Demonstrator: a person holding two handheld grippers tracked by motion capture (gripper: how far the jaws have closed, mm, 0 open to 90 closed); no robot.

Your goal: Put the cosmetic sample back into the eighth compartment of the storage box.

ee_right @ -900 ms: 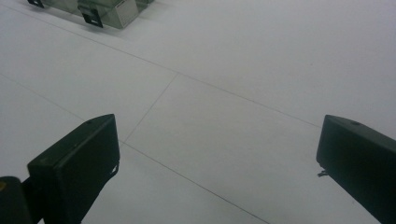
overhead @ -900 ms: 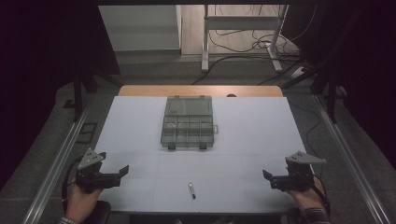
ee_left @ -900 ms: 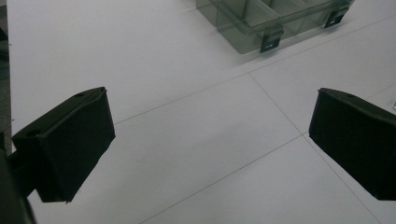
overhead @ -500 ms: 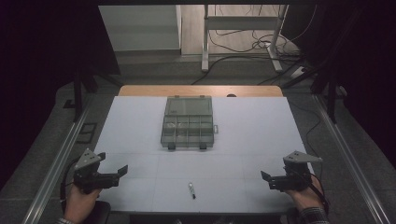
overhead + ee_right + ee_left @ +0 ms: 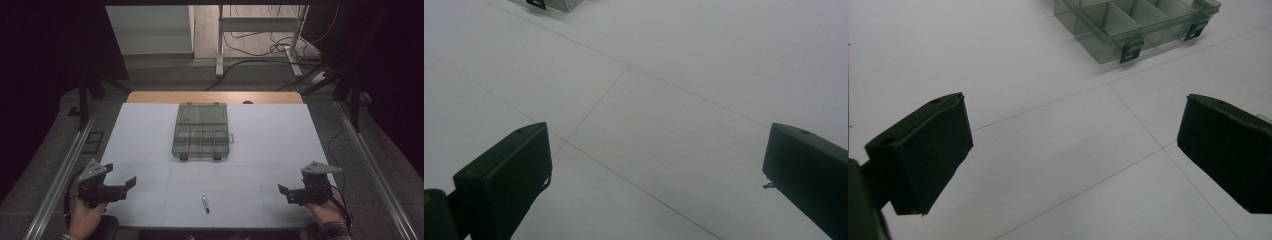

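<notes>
Pre-grasp, judging by layout. Left claw [image 5: 131,182] and right claw [image 5: 283,191] both spread wide, empty, low in frame. Pen [image 5: 205,203] bottom centre, organiser box [image 5: 201,131] mid-frame on table [image 5: 280,145]. Next: probably reach in.

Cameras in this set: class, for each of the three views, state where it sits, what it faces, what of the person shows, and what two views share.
High view: above the person's side, facing forward and down on the table; both hands show, holding the left gripper and right gripper.
Left gripper view: rides the left gripper, facing the compartment box; its open jaws show.
Right gripper view: rides the right gripper, facing bare table; its open jaws show.
Shared: high and left gripper views both show the box.
</notes>
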